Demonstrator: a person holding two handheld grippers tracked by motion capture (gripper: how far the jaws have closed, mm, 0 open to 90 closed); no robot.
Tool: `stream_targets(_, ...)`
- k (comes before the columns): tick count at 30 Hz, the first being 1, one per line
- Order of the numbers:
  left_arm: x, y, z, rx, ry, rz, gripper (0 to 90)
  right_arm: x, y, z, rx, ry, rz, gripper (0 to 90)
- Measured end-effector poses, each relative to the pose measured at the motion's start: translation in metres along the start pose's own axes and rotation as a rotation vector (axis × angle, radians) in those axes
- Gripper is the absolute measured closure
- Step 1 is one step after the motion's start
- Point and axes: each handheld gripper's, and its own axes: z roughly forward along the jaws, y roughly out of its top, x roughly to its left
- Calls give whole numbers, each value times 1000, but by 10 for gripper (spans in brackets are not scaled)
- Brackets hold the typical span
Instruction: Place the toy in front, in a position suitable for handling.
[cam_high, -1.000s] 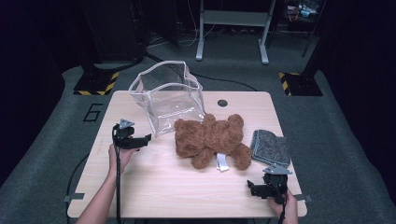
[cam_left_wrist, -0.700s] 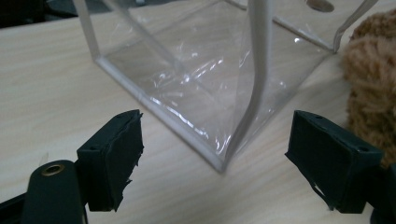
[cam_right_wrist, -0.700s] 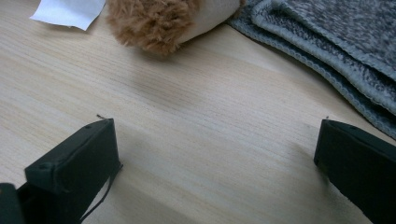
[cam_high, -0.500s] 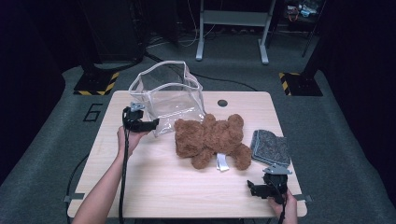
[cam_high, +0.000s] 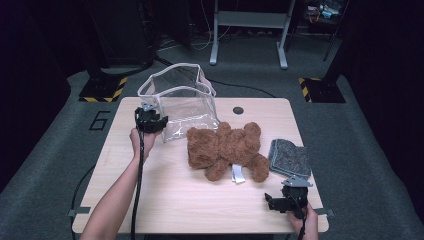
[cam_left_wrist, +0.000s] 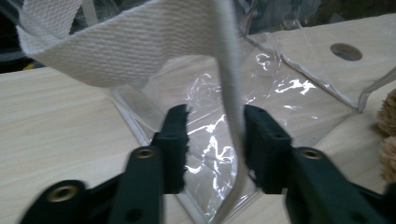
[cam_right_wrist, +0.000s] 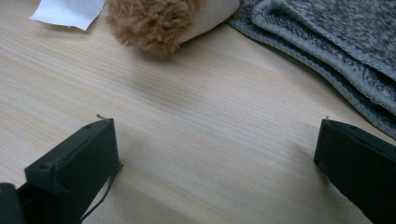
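A clear plastic bag (cam_high: 185, 100) with white trim stands open at the back left of the table. My left gripper (cam_high: 155, 122) is at its front left corner. In the left gripper view the jaws have just been closing around the bag's white edge strip (cam_left_wrist: 231, 93). The strip lies against the right jaw, with a gap to the left one. A brown teddy bear (cam_high: 225, 147) lies mid-table with a white tag (cam_high: 238, 174). My right gripper (cam_high: 274, 201) rests open near the front right edge, its jaws wide apart (cam_right_wrist: 217, 149) short of the bear's foot (cam_right_wrist: 159, 23).
A folded grey cloth (cam_high: 291, 157) lies right of the bear and reaches the right gripper view (cam_right_wrist: 336, 42). The wooden table (cam_high: 175, 200) has a round hole (cam_high: 238, 110) at its back. Metal stands and striped floor bases stand behind the table.
My left gripper has moved away from the person and to the right, up to the bag's corner, and its jaws have narrowed around the bag's edge. The right gripper has stayed still.
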Motion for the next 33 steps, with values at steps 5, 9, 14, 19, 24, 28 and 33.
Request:
stream_targets(5, 0, 1, 3, -16, 25, 28, 807, 0, 0, 0, -1, -1, -6, 0)
stream_targets(9, 6, 6, 5, -1, 55, 0, 845, 0, 0, 0, 0, 0, 1, 0)
stream_targets(14, 14, 10, 10, -3, 97, -16, 857, 0, 0, 0, 0, 0, -2, 0)
stream_targets(19, 19, 12, 14, -12, 121, -24, 867, 1, 0, 0, 4, -1, 7, 0)
stream_targets(24, 24, 13, 17, -22, 139, -21, 869, 1, 0, 0, 4, -3, 8, 0)
stream_targets(28, 25, 13, 18, -26, 150, -15, 869, 1, 0, 0, 0, -5, 8, 0)
stream_targets(33, 28, 12, 19, -39, 163, -16, 872, 2, 0, 0, -4, -9, 17, 0)
